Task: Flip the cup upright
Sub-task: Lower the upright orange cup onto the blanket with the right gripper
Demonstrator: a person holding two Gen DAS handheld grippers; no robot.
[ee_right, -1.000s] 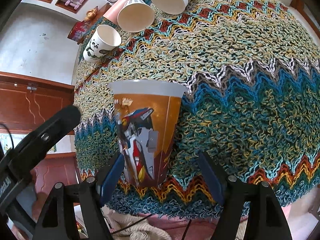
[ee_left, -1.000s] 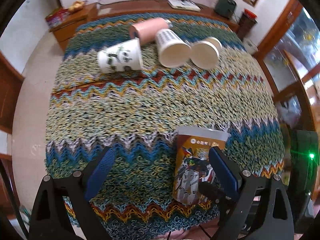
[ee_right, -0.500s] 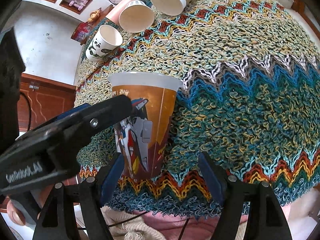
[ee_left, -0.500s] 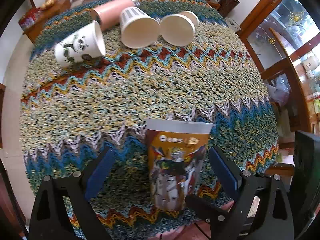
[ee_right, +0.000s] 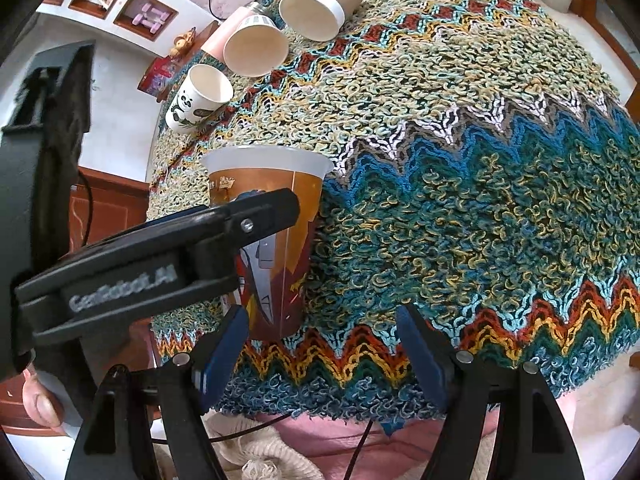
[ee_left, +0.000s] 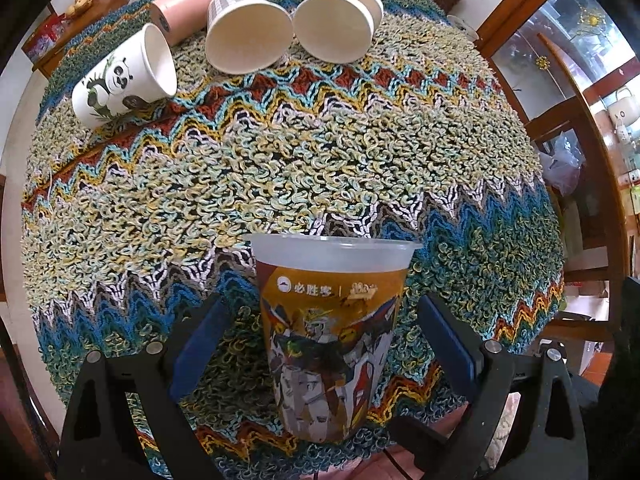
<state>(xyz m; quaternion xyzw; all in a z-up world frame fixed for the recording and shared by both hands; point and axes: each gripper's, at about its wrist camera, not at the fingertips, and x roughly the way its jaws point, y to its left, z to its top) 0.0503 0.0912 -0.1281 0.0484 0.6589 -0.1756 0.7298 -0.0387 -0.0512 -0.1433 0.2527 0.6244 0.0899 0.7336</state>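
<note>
Left wrist: cup (ee_left: 332,332) between open fingers (ee_left: 200,344).

place: lived-in home room | table: round, under a shaggy zigzag woven cloth (ee_left: 320,168) | furniture: wooden glass-door cabinet (ee_left: 580,92) with a kettle (ee_left: 622,108) inside; low wooden sideboard (ee_left: 60,28) | walls: white recessed niches (ee_right: 120,4) holding framed pictures and trinkets

**Gripper poses at the near edge**

Left gripper (ee_left: 324,344): jaws spread wide, level, blue pads (ee_left: 198,346) facing inward without contact. Right gripper (ee_right: 322,354): jaws likewise parted, holding nothing. A thumb (ee_right: 40,402) shows at lower left.
</note>
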